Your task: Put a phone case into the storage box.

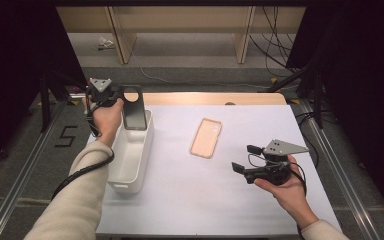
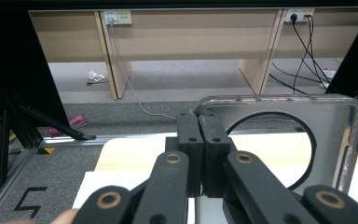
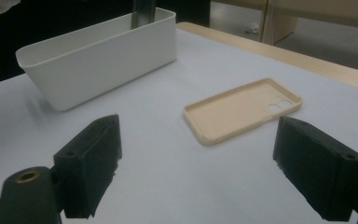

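— Over the far end of the white bin [image 1: 130,165], what is the left gripper [image 1: 122,100] doing?

— Its jaws are pressed together on the edge of a dark phone case [image 1: 134,111], which it holds upright above the bin's far end. From the left gripper view the two pads meet on the case's [image 2: 279,140] left rim, and a large round ring in the back of the case is plain to see beside them.

— Is the case touching the bin?

— I cannot tell; its lower end dips to about the level of the rim, and the bin's wall hides the rest.

— And the right gripper [image 1: 245,159]?

— Its jaws stand wide apart with nothing between them. It is held low over the white table cover [image 1: 190,200], to the right of the middle, pointing left.

— What lies ahead of it?

— A beige phone case [image 1: 206,137] lies flat on the cover with its hollow side up, well apart from the bin and near the right gripper. In the right gripper view that case [image 3: 242,109] sits between and beyond the two black pads [image 3: 91,163], with the bin [image 3: 102,56] farther off to its left

— Where does the bin stand?

— Along the left edge of the table, its long side running away from the person
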Action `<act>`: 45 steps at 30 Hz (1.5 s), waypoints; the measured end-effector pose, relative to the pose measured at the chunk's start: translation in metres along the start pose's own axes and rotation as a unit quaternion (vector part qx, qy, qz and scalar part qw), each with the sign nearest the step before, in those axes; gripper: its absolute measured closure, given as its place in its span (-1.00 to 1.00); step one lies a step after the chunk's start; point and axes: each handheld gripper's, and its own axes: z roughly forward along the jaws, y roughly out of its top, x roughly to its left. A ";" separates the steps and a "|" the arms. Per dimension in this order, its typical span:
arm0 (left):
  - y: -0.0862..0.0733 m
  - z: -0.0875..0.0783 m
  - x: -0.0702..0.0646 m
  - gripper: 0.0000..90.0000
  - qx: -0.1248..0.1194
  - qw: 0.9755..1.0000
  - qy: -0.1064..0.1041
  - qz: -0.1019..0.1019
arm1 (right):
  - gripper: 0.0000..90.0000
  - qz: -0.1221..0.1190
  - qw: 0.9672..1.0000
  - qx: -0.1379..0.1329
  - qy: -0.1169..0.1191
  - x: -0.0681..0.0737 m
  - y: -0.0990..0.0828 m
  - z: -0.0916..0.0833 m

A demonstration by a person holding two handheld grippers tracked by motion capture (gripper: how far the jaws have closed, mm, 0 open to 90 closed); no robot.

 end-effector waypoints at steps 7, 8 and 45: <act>-0.002 0.002 0.000 0.97 0.004 1.000 0.000 0.001 | -0.64 0.001 1.000 0.001 -0.003 -0.002 -0.002 -0.003; -0.002 0.002 0.000 0.97 0.004 1.000 0.001 0.000 | -0.64 0.001 1.000 0.001 -0.003 -0.002 -0.002 -0.003; -0.021 0.019 -0.003 0.96 0.035 0.999 0.005 0.015 | -0.64 0.002 1.000 -0.002 -0.007 -0.004 -0.003 -0.006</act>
